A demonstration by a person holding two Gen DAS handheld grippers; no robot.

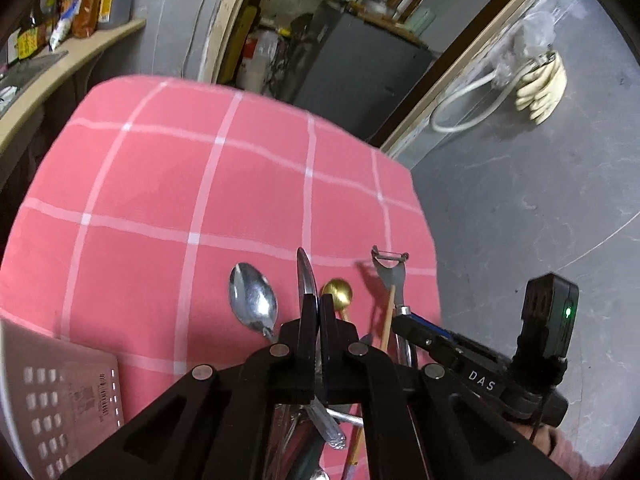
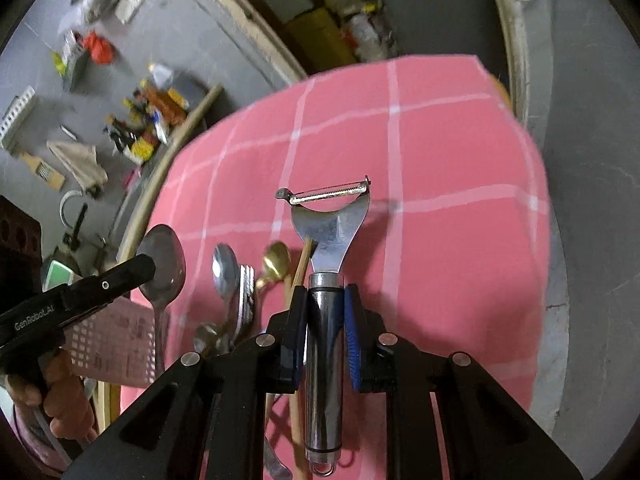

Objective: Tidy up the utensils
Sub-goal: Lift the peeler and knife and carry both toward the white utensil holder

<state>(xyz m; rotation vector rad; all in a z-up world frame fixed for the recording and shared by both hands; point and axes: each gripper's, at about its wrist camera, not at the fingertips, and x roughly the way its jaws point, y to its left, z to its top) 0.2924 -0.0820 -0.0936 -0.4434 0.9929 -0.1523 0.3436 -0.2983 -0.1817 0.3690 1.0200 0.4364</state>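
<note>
gripping peeler in rt claw

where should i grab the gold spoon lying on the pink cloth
Take the gold spoon by its thin handle just behind the bowl, coming straight down with the jaws across the handle. The bowl is rounded, so pads would likely slip there. A wooden chopstick lies close on one side and a fork on the other, so a sideways approach looks blocked.
</note>
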